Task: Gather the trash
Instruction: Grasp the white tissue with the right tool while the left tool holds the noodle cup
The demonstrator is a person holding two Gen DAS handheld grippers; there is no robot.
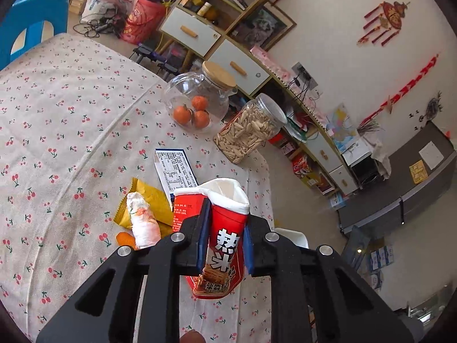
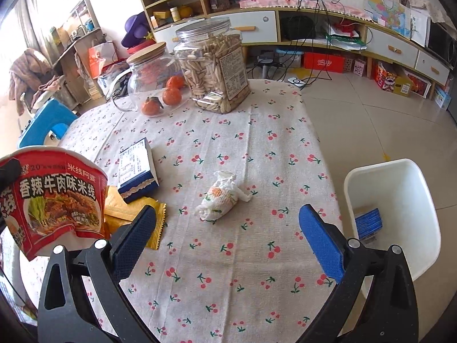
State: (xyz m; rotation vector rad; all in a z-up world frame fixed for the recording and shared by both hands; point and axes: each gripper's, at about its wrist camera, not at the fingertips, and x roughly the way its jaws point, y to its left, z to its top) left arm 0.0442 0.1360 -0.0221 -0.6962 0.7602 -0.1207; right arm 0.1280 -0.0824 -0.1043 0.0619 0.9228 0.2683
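My left gripper [image 1: 227, 218] is shut on a red instant-noodle cup [image 1: 225, 245], squeezed flat between the pads and held above the cherry-print tablecloth [image 1: 71, 143]. The same cup [image 2: 57, 197] hangs at the left of the right wrist view. A crumpled, stained tissue [image 2: 220, 197] lies on the cloth just ahead of my open right gripper [image 2: 228, 214], whose jaws hold nothing. A yellow wrapper [image 2: 128, 211], a blue-and-white box [image 2: 137, 168] and an orange peel [image 1: 125, 238] also lie on the table. The white bin [image 2: 400, 200] stands off the table's right edge, a blue box [image 2: 368, 223] inside it.
A glass jar with oranges [image 2: 154, 85] and a plastic jar of seeds [image 2: 214, 68] stand at the far side of the table. A blue stool [image 2: 48, 125] is at the far left. Shelves and drawers line the wall beyond the tiled floor.
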